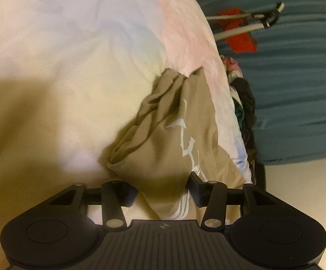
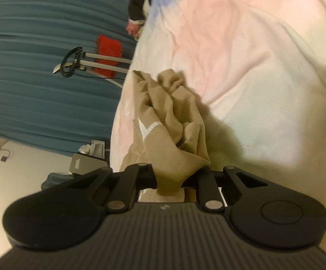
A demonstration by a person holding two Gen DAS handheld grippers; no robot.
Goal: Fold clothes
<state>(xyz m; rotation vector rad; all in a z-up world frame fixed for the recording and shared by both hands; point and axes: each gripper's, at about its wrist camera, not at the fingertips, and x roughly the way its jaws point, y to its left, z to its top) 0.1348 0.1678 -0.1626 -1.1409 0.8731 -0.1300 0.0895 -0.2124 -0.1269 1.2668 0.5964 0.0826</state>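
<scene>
A tan garment (image 1: 163, 135) with white lettering lies bunched on a pale pastel bedsheet (image 1: 61, 67). My left gripper (image 1: 163, 191) has cloth of the garment between its fingers, which stand apart; the fabric hides the fingertips. In the right wrist view the same tan garment (image 2: 171, 121) rises crumpled from my right gripper (image 2: 176, 180), whose fingers are drawn in on a bunch of the cloth. The garment hangs between the two grippers, close to the bed's edge.
The bedsheet (image 2: 241, 56) fills most of both views. Beyond the bed edge are a teal curtain (image 1: 297, 90), a red cloth (image 1: 239, 38) on a metal rack (image 2: 100, 60), a dark pile of clothes (image 1: 246, 103), and clutter on the floor (image 2: 88, 157).
</scene>
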